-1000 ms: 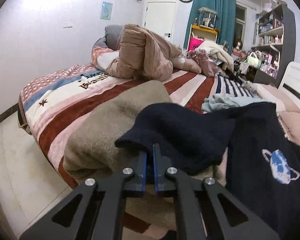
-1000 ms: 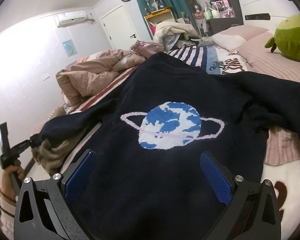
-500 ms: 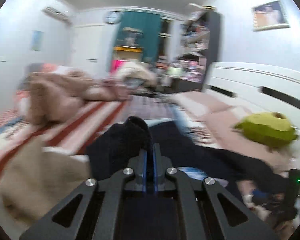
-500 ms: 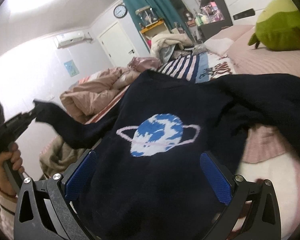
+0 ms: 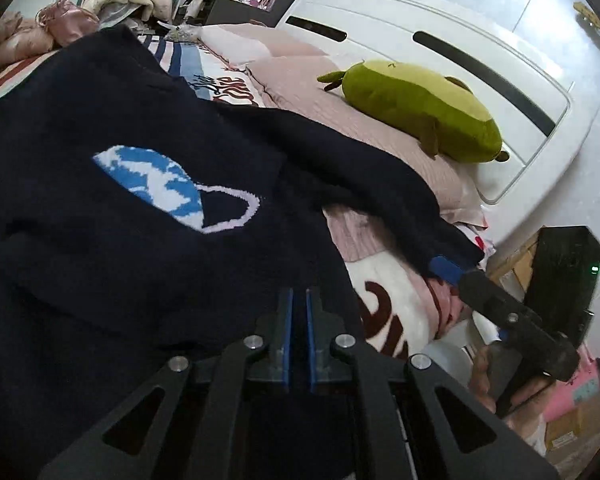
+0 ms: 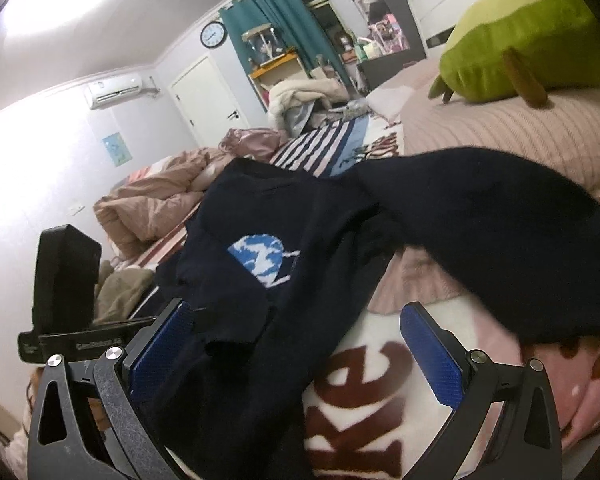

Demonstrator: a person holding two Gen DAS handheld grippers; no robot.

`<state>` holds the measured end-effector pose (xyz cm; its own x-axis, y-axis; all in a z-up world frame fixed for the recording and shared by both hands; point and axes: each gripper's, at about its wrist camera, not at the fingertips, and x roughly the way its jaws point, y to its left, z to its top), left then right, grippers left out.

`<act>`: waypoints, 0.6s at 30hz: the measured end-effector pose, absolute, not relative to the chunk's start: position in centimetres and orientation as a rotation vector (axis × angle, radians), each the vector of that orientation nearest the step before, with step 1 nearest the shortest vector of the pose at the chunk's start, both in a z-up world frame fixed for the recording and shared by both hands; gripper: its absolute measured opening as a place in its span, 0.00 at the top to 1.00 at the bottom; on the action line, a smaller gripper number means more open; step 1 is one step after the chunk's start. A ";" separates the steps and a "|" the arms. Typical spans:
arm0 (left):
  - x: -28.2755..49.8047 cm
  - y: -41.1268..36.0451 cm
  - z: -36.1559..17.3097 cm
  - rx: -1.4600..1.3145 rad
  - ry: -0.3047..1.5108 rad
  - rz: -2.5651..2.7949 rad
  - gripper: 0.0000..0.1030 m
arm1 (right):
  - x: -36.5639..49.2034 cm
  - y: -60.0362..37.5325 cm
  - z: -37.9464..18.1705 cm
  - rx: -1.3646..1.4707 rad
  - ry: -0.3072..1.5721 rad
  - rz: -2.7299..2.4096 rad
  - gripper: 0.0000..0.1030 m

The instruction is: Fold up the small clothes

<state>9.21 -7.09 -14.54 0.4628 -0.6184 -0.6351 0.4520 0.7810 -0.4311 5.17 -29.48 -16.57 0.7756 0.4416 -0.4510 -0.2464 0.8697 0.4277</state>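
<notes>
navy sweater (image 5: 100, 248) lies on bed (image 6: 520, 136), left sleeve (image 6: 228, 320) folded over chest in left gripper (image 5: 297, 300), pinching it. right sleeve (image 6: 500, 240) stretches out to the right, nearer right gripper (image 6: 296, 356) (spread wide, empty).

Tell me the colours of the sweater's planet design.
Blue and white planet with a pale pink ring, clearest in the left wrist view.

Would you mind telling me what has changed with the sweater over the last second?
The left gripper, shut on the left sleeve, carried it from the blanket side across the navy sweater, half covering the planet design. The right gripper stayed open and empty; the other sleeve remains unfolded.
</notes>
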 end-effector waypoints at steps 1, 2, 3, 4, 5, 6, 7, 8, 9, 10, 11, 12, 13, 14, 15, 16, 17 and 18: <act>8.7 -7.1 -14.2 -0.209 0.856 -0.662 0.87 | 5.3 -29.3 -16.6 0.359 0.578 0.391 0.00; 8.1 -6.6 -13.4 -0.200 0.832 -0.648 0.73 | 5.5 -28.8 -16.6 0.357 0.585 0.406 0.00; 7.7 -6.1 -12.8 -0.188 0.809 -0.626 0.64 | 5.7 -28.3 -16.6 0.355 0.591 0.419 0.00; 7.2 -5.0 -11.9 -0.175 0.776 -0.589 0.52 | 5.9 -27.6 -16.6 0.350 0.597 0.432 0.00; 7.4 -3.8 -11.2 -0.167 0.757 -0.561 0.48 | 6.3 -26.7 -16.6 0.343 0.605 0.454 0.00; 7.0 -2.6 -10.5 -0.153 0.730 -0.514 0.45 | 6.5 -25.9 -16.6 0.337 0.611 0.469 0.00; 6.8 -1.9 -10.2 -0.141 0.711 -0.471 0.37 | 6.9 -25.0 -16.6 0.331 0.621 0.487 0.00; 6.5 -0.7 -9.7 -0.125 0.691 -0.414 0.28 | 7.7 -23.9 -16.9 0.327 0.644 0.502 0.00; 6.1 0.5 -9.2 -0.103 0.665 -0.346 0.25 | 8.2 -23.1 -17.2 0.323 0.665 0.506 0.02; 5.7 1.5 -8.9 -0.088 0.646 -0.297 0.20 | 8.9 -22.2 -17.5 0.317 0.691 0.508 0.13; 5.4 2.6 -8.7 -0.075 0.628 -0.247 0.16 | 9.8 -21.0 -18.1 0.299 0.724 0.512 0.22; 5.1 3.8 -8.5 -0.065 0.612 -0.203 0.14 | 10.3 -20.1 -18.5 0.280 0.743 0.513 0.23; 4.8 4.9 -8.5 -0.060 0.598 -0.164 0.07 | 11.0 -18.9 -19.1 0.246 0.775 0.509 0.23; 4.5 6.0 -8.5 -0.058 0.588 -0.126 0.01 | 11.4 -18.2 -19.7 0.221 0.796 0.499 0.23; 4.2 7.2 -8.6 -0.058 0.575 -0.091 0.01 | 11.8 -17.3 -20.3 0.191 0.818 0.481 0.23; 4.0 8.5 -8.8 -0.062 0.571 -0.072 0.01 | 12.0 -16.7 -20.7 0.172 0.830 0.471 0.23; 4.1 9.4 -9.2 -0.069 0.576 -0.051 0.01 | 12.1 -16.1 -21.0 0.151 0.839 0.466 0.24; 4.1 10.4 -9.6 -0.079 0.578 -0.029 0.01 | 12.1 -15.5 -21.1 0.129 0.838 0.462 0.25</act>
